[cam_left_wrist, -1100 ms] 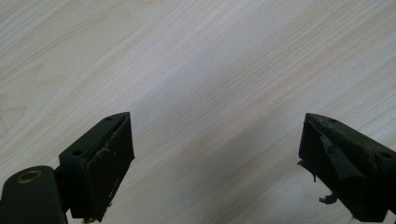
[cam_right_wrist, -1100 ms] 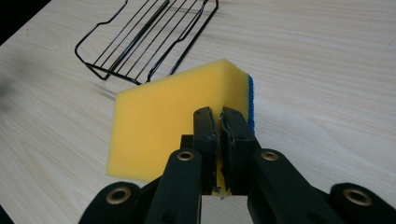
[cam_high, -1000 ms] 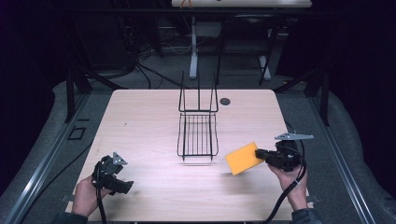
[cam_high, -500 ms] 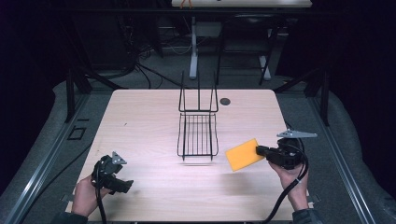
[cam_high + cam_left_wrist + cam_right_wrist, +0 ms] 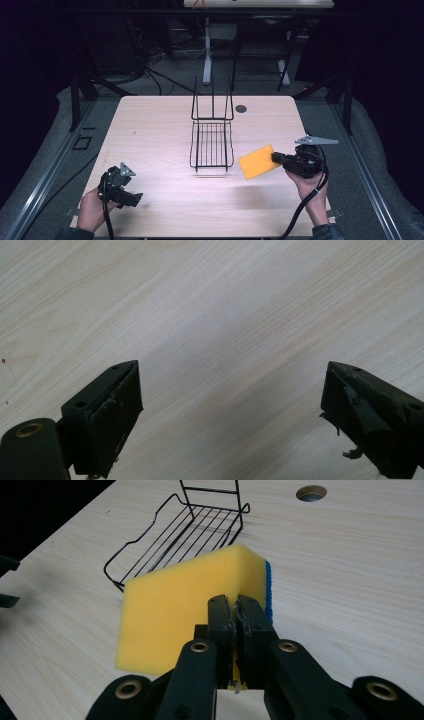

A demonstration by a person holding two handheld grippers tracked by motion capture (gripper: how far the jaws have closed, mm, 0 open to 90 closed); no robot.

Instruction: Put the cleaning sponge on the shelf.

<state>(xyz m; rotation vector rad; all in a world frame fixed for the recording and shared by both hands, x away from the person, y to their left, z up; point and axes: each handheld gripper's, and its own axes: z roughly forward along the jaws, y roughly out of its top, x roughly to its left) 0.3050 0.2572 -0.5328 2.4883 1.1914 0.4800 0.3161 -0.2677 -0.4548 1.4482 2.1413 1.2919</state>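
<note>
Between my right gripper's jaws sits a yellow sponge, pinched hard at one edge so the foam squashes thin, with a blue scrub layer showing on its far side. It hangs clear of the worktop, and I hold it out ahead of the jaws, toward the wire rack, which stands just beyond and to the left of the sponge tip in the right gripper view.

My left gripper rests low over bare wood, jaws spread wide with nothing between them, well apart from the rack and the sponge.

I judge this the carrying step: the sponge is gripped and lifted, not yet in the rack. The next move calls for bringing the right hand forward and left until the sponge hangs over the rack's flat basket floor, clearing the near rim wire, then lowering and spreading the jaws. With so narrow a grip, the foam may swing or spring on release, so I would go slowly.
</note>
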